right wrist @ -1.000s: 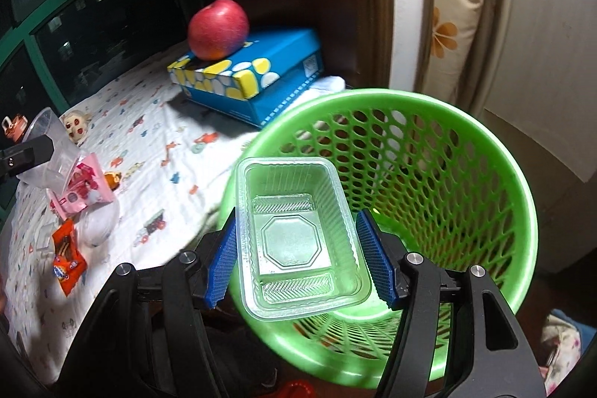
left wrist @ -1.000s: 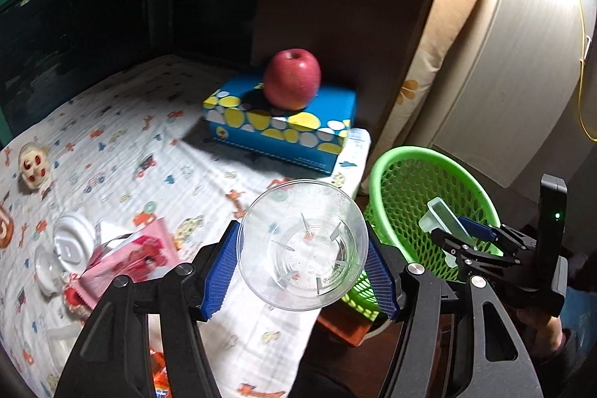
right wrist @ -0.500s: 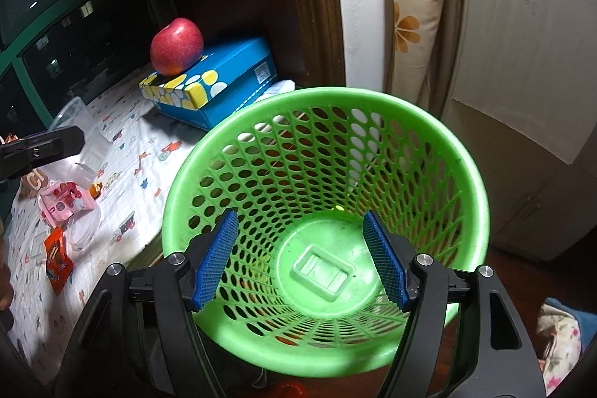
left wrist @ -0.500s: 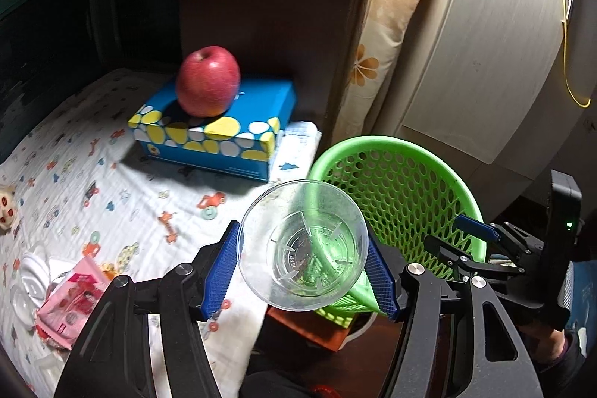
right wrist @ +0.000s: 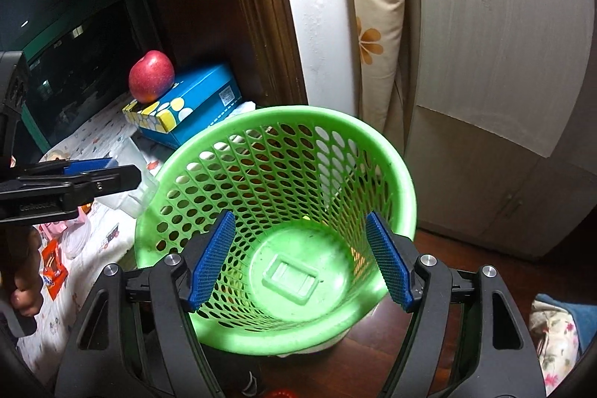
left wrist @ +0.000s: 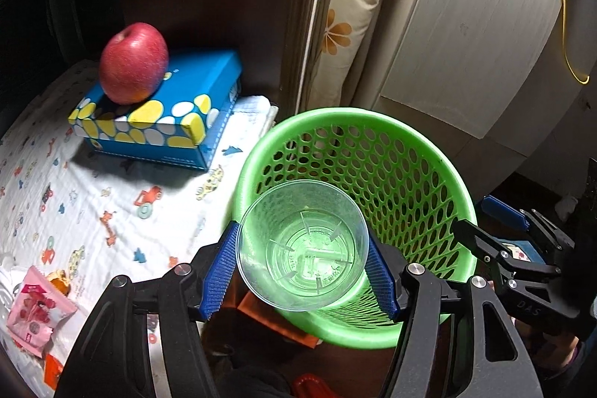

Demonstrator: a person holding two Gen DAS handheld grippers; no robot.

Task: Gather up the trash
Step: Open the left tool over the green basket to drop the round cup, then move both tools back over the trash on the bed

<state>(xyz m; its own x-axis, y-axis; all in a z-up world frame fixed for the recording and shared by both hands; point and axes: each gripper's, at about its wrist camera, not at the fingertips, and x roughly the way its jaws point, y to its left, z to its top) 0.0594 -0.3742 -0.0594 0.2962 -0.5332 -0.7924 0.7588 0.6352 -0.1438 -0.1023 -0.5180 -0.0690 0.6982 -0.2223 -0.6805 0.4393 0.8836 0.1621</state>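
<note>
Left claw (left wrist: 304, 265) pinches a clear plastic cup (left wrist: 302, 245) between its blue pads, mouth facing the camera, held over the near rim of the green basket (left wrist: 429, 174). Judged: the cup sits above the opening so that a release would send it straight in.

Right claw (right wrist: 298, 258) is spreading its jaws, nothing between them. It hangs over the basket mouth, pointing down. A clear rectangular tray (right wrist: 291, 276) lies flat on the basket floor, right below the gap; the claw looks placed there for that drop.

The basket stands on the floor, just beside the right edge of the bench (left wrist: 93, 181), close enough for short carries. More trash remains on the printed cloth: a pink wrapper (left wrist: 35, 312) near left, an orange packet (right wrist: 52, 271). A red apple (left wrist: 134, 62) rests on a blue tissue box (left wrist: 168, 122) at the far side, probably not trash.
</note>
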